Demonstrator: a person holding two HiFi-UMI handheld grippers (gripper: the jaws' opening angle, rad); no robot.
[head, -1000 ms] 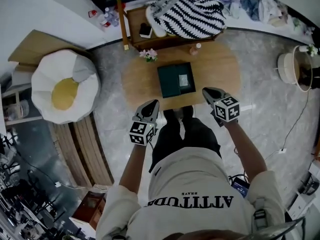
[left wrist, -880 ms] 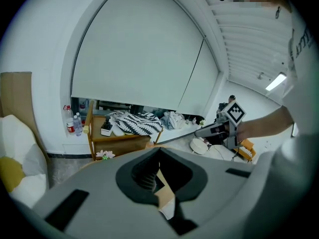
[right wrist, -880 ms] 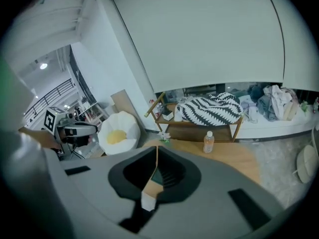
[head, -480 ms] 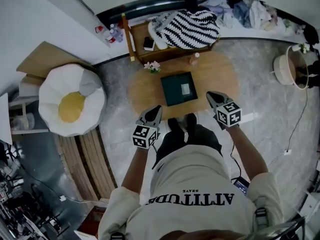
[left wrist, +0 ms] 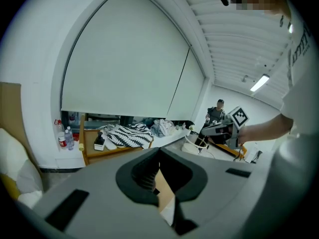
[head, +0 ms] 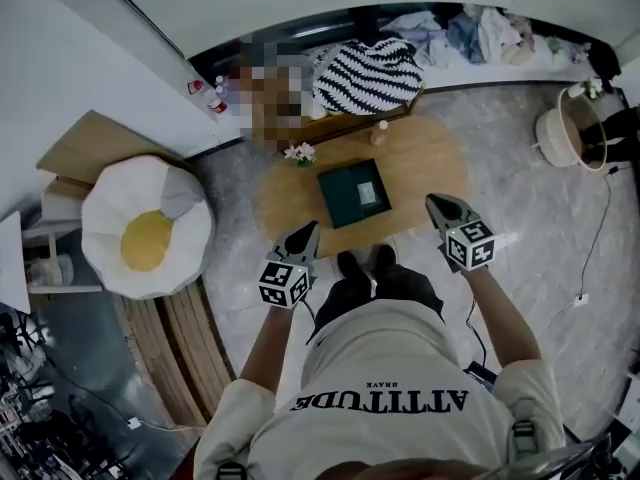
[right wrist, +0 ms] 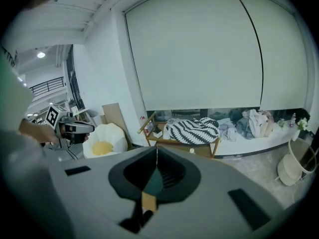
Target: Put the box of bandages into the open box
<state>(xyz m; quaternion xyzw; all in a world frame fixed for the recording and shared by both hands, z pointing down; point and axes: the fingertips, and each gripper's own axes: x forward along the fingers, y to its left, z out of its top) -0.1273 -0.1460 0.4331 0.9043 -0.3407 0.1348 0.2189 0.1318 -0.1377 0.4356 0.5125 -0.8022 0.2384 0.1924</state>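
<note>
A dark green open box [head: 345, 196] sits in the middle of the oval wooden table [head: 430, 163]. A small pale box of bandages [head: 368, 194] lies inside it, toward its right side. My left gripper [head: 308, 230] hangs shut over the table's near left edge, holding nothing. My right gripper [head: 436, 202] hangs shut at the table's near right edge, also with nothing in it. In the left gripper view the left gripper [left wrist: 159, 149] has its jaws meeting at the tips. In the right gripper view the right gripper [right wrist: 157, 148] is likewise closed, with green and wood showing below the tips.
A small flower pot [head: 300, 153] and a little bottle [head: 380, 133] stand on the table's far side. Behind it is a wooden bench with a striped blanket [head: 368, 73]. An egg-shaped cushion [head: 147, 228] lies left, a round basket [head: 560, 133] right. The person's feet [head: 362, 263] touch the table's near edge.
Both grippers have lifted and drawn back from the green box toward the table's near edge. The box and the bandages in it have stayed put.
</note>
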